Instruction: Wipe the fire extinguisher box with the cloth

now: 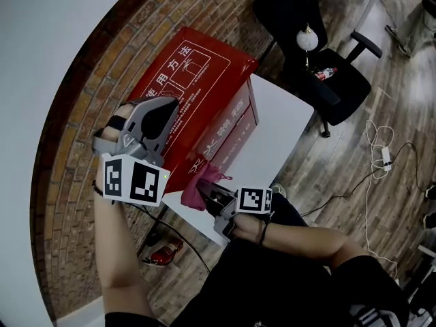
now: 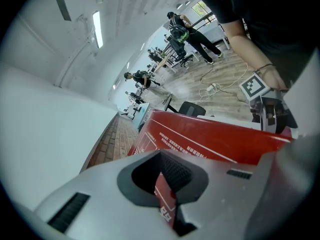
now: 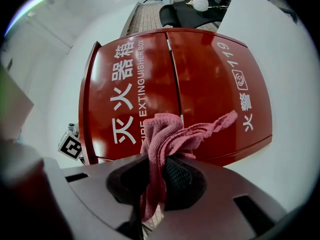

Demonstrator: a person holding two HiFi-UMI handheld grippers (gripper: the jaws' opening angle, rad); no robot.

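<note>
The right claw [image 3: 157, 176] is clenching the pink cloth [image 3: 175, 134], whose bunched end is sticking out toward the front face of the red fire extinguisher box [image 3: 200, 79], low on its doors. Whether the cloth is touching the face cannot be made out. The left claw [image 2: 167, 181] is pinching shut on a thin red edge at the box's top. The box is sitting on the white desk [image 1: 283, 114], beside the brick wall [image 1: 88, 114], with a black office chair [image 1: 320, 67] standing beyond.
</note>
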